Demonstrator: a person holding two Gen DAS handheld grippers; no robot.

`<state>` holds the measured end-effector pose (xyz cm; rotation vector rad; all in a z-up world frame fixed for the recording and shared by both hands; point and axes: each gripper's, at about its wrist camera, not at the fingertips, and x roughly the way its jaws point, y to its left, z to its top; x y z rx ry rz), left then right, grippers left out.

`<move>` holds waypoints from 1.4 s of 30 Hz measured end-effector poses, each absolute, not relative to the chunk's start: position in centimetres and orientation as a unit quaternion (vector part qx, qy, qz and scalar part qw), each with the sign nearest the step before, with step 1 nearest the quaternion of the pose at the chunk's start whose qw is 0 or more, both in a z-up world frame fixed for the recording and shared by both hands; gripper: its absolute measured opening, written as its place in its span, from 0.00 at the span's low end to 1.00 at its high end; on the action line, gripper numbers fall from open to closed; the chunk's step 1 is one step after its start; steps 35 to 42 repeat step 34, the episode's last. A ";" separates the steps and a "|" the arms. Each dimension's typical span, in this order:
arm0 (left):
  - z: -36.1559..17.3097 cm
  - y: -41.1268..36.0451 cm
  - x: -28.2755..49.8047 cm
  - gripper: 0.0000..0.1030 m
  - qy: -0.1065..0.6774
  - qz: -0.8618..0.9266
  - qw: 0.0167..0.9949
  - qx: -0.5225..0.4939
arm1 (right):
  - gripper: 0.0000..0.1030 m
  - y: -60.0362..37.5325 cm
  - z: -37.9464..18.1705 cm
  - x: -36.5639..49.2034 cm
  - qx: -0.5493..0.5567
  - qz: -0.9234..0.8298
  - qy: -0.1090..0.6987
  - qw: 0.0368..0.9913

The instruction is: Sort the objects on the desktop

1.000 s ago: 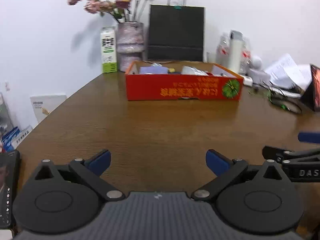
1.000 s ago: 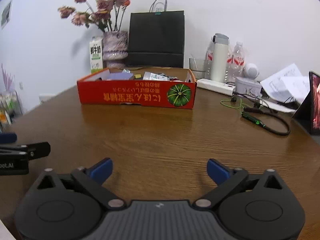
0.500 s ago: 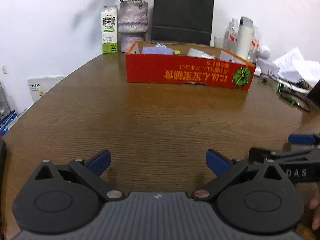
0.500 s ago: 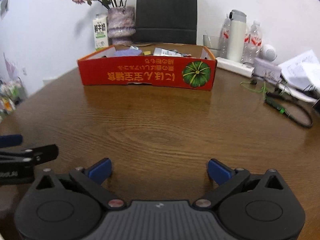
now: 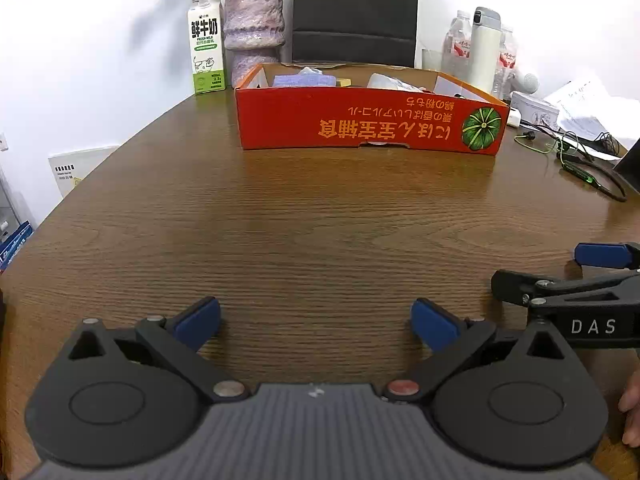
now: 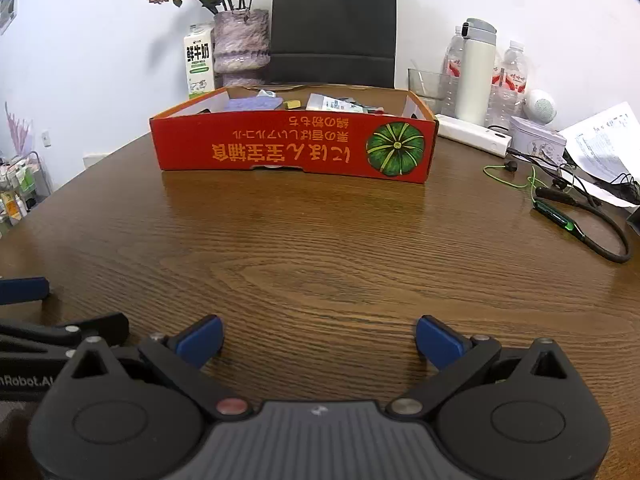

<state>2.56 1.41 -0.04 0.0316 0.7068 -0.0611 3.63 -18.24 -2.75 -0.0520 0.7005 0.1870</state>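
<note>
A red cardboard box (image 5: 368, 128) printed with a green pumpkin stands at the far middle of the brown table; it also shows in the right wrist view (image 6: 292, 148). Inside lie a purple cloth (image 6: 250, 103), a white tube (image 6: 334, 103) and a small yellow piece (image 6: 292, 103). My left gripper (image 5: 316, 322) is open and empty, low over the table's near part. My right gripper (image 6: 318, 338) is open and empty beside it; its fingers (image 5: 600, 255) show at the right edge of the left wrist view.
A milk carton (image 5: 206, 44), flower vase (image 5: 254, 28) and black paper bag (image 5: 356, 12) stand behind the box. Bottles and a white flask (image 6: 476, 72), a power strip (image 6: 472, 136), papers (image 6: 604, 144) and a green-black cable (image 6: 576, 216) crowd the right side.
Both grippers have moved forward toward the red box and tilted down, so the box looks larger and nearer. Both stay open and empty.
</note>
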 end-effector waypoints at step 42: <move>0.0 1.4 2.8 1.00 0.347 -0.031 0.937 0.017 | 1.00 -18.4 -2.8 3.7 -0.025 0.092 0.343 0.935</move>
